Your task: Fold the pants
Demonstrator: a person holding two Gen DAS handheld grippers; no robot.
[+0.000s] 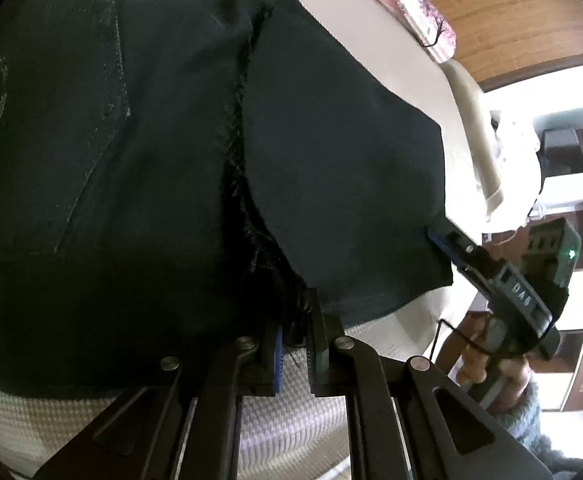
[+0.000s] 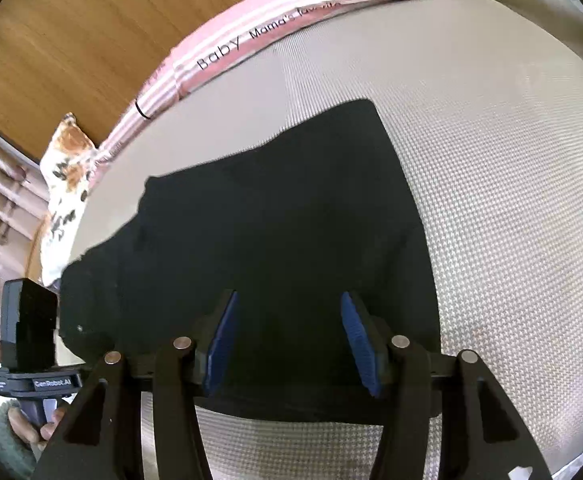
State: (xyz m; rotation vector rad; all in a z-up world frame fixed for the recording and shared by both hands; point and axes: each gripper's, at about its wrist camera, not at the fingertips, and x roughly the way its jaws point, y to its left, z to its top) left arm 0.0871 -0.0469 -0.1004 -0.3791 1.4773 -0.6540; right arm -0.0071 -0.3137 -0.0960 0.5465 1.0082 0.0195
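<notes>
Left wrist view. Black pants (image 1: pixel 151 168) spread across a cream woven mattress cover (image 1: pixel 299 420), back pocket (image 1: pixel 51 120) with pale stitching to the left, raw inner seam (image 1: pixel 243 128) running down the middle toward the camera. Left gripper (image 1: pixel 295 354) at the near edge of the cloth — fingers nearly together, a bunch of dark seam fabric pinched between the blue pad and the black finger. Right gripper (image 1: pixel 447 240) entering from the right side, tips meeting the outer edge of the folded-over panel; opening between its fingers not readable from this angle. Right hand (image 1: pixel 487 360) wrapped round the handle below it, grey knit sleeve at the wrist. Pink striped cushion (image 1: pixel 411 4) along the far edge of the mattress, wooden headboard (image 1: pixel 511 12) behind.

Right wrist view. Right gripper (image 2: pixel 291 344) with fingers spread wide, blue pads (image 2: pixel 221 344) on either side of the near portion of the pants (image 2: pixel 271 232), nothing clamped between them. Dark cloth lying flat on the mattress cover (image 2: pixel 511 200), squared corner at the far end. Left gripper (image 2: pixel 31 344) visible at the left margin, touching the garment's left edge — left hand (image 2: pixel 47 426) below it on the handle. Pink striped cushion (image 2: pixel 291 24) with printed lettering beyond, floral pillow (image 2: pixel 67 180) at its left end, wooden headboard (image 2: pixel 91 40) behind.
</notes>
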